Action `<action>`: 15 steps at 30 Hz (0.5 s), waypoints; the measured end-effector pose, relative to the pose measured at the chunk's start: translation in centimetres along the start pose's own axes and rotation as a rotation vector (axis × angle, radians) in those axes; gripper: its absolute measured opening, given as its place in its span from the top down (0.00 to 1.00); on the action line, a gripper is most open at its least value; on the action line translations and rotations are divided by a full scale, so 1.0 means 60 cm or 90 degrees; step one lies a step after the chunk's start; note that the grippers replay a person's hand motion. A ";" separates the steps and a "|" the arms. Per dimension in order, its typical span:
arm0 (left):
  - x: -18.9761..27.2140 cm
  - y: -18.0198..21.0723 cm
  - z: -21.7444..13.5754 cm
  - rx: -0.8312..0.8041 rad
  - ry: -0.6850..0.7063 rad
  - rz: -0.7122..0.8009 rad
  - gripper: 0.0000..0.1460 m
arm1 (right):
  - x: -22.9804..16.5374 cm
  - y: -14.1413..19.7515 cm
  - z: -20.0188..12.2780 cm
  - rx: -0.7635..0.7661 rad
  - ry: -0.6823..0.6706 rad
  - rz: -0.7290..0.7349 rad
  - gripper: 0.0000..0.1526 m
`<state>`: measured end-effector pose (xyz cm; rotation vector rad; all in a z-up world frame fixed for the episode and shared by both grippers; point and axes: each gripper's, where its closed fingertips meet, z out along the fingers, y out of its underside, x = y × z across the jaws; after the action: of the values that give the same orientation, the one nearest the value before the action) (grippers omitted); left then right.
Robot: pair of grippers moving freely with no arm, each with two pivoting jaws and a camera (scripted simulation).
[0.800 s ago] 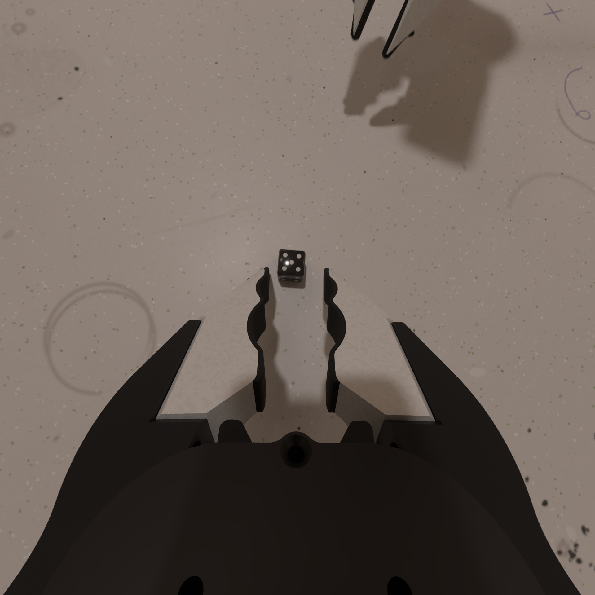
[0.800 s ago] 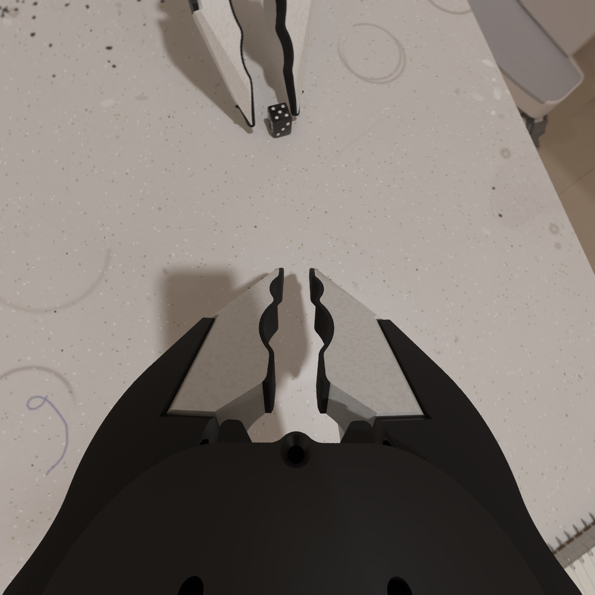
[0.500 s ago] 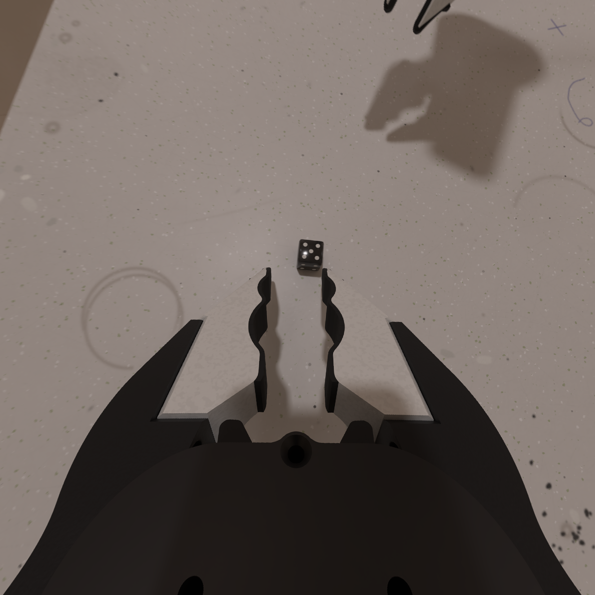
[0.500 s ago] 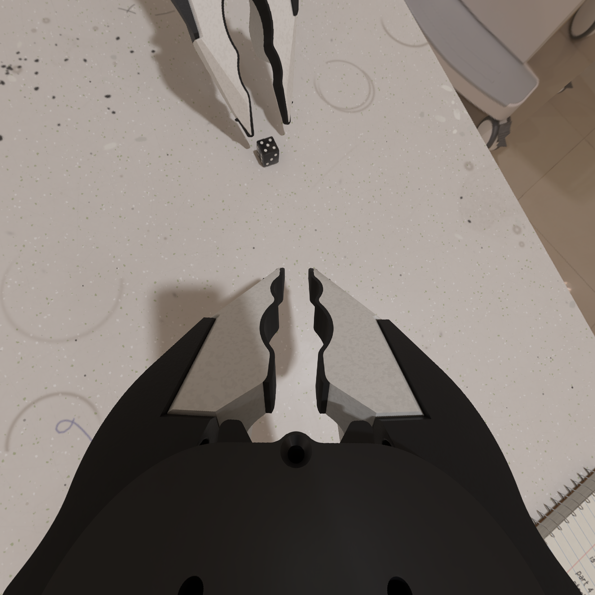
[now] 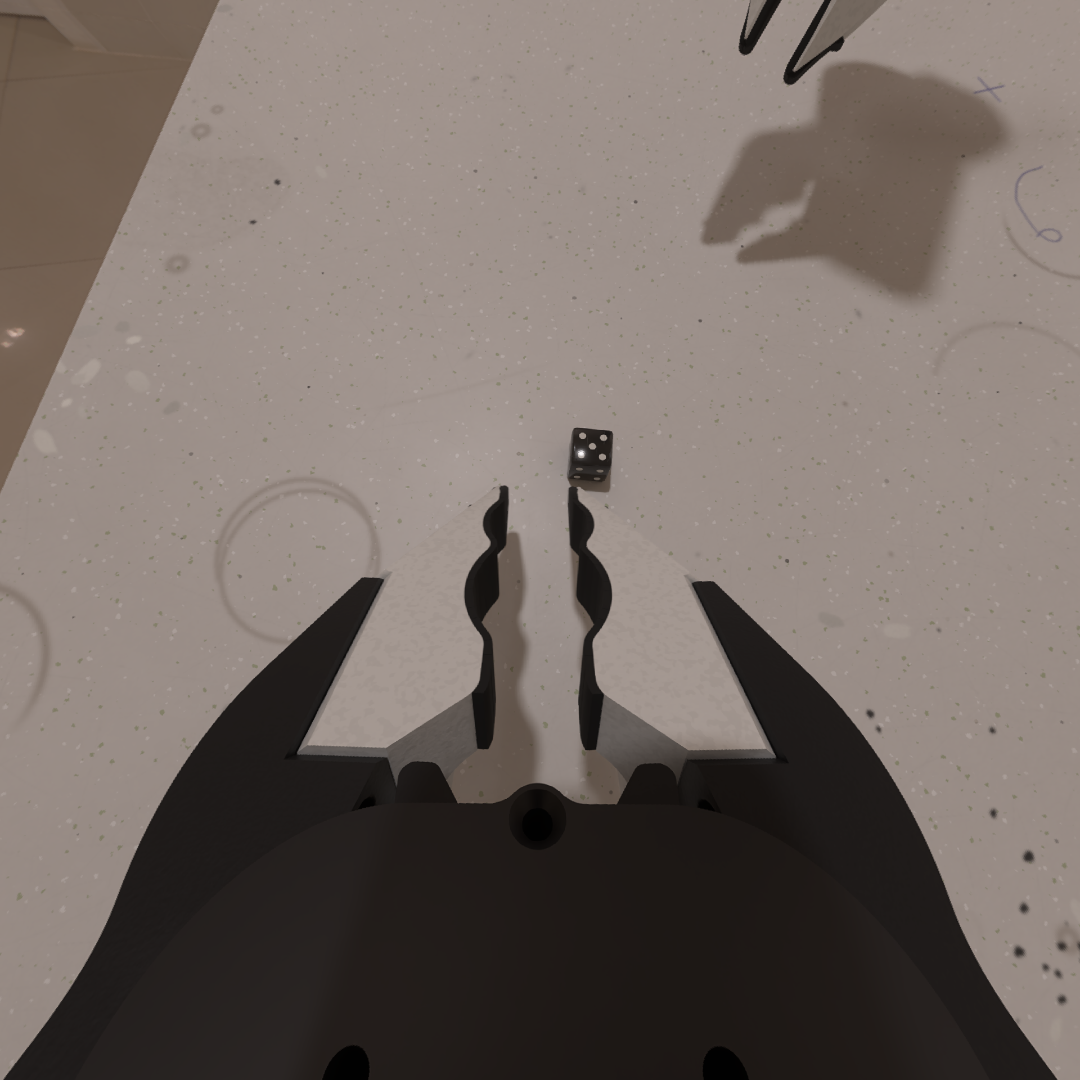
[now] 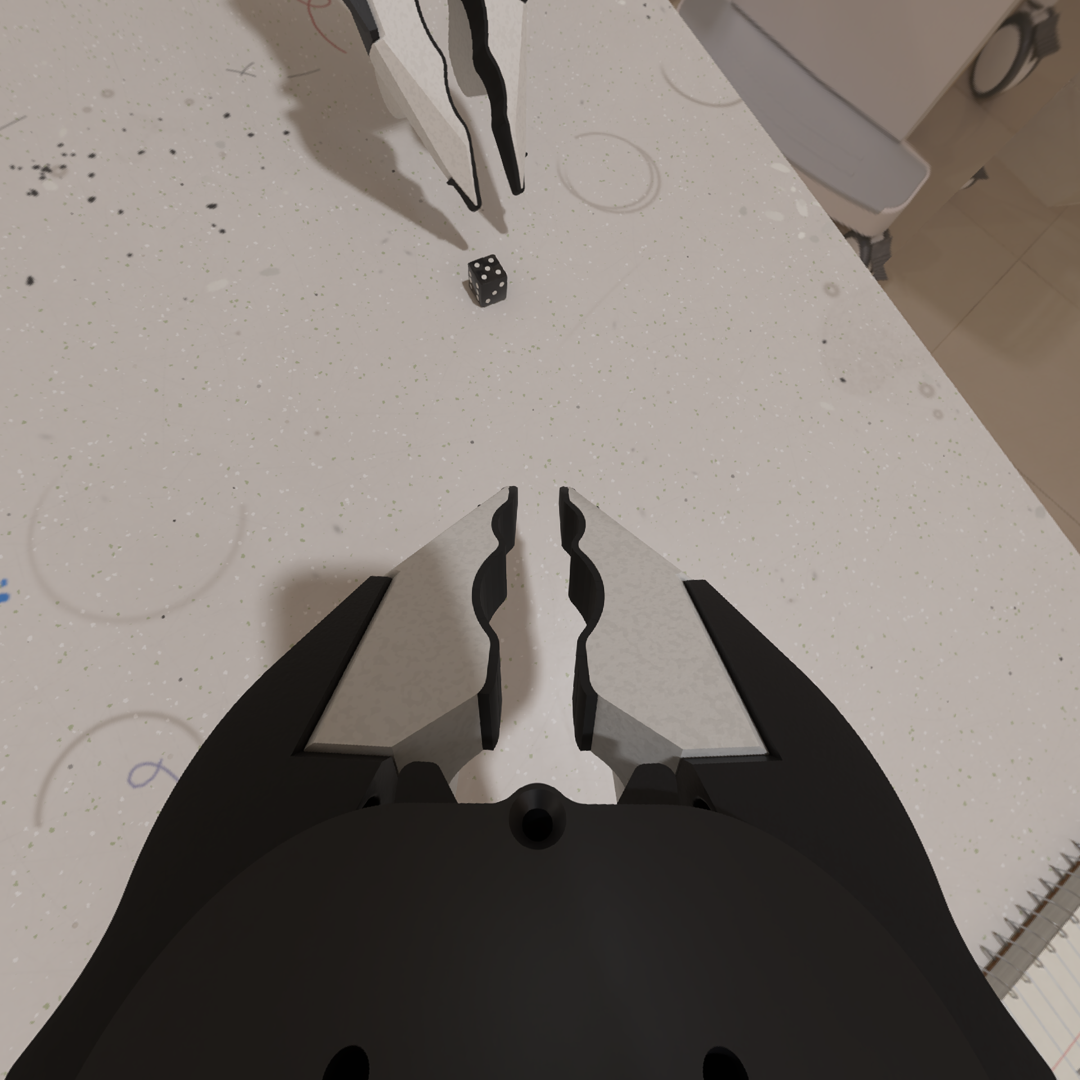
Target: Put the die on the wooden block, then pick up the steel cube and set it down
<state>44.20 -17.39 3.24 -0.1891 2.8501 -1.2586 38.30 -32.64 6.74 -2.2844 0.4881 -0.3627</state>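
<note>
A small black die with white pips [image 5: 591, 461] lies on the pale speckled table, just beyond and slightly right of my left gripper's right fingertip. My left gripper [image 5: 537, 494] is empty, its jaws a narrow gap apart. In the right wrist view the die [image 6: 487, 280] lies well ahead of my right gripper [image 6: 537, 494], which is empty with a small gap between its jaws. The left gripper [image 6: 491, 196] hovers just behind the die there, clear of it. The right gripper's fingertips [image 5: 789, 41] show at the top of the left wrist view. No wooden block or steel cube is in view.
The table's edge and tan floor [image 5: 64, 175] lie to the left in the left wrist view. In the right wrist view the table's edge runs along the right, with a grey wheeled unit [image 6: 830, 123] beyond it and a spiral notebook [image 6: 1046, 958] at the lower right.
My left gripper has drawn back and to the left off the die, and its jaws have narrowed. The die stays on the table. My right gripper has shifted, keeping the same gap.
</note>
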 end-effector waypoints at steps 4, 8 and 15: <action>0.008 0.000 0.004 0.005 0.030 -0.003 0.73 | -0.007 0.011 -0.009 0.025 0.004 0.013 0.91; 0.021 0.004 0.028 -0.012 0.049 0.006 0.69 | -0.010 0.026 -0.015 0.045 0.006 0.029 0.91; 0.034 0.000 0.061 -0.067 0.025 0.043 0.87 | -0.014 0.029 -0.019 0.076 0.006 0.037 0.91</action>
<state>42.43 -20.31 0.85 -0.0684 2.9312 -1.1144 36.68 -34.09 6.14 -2.1501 0.5232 -0.3649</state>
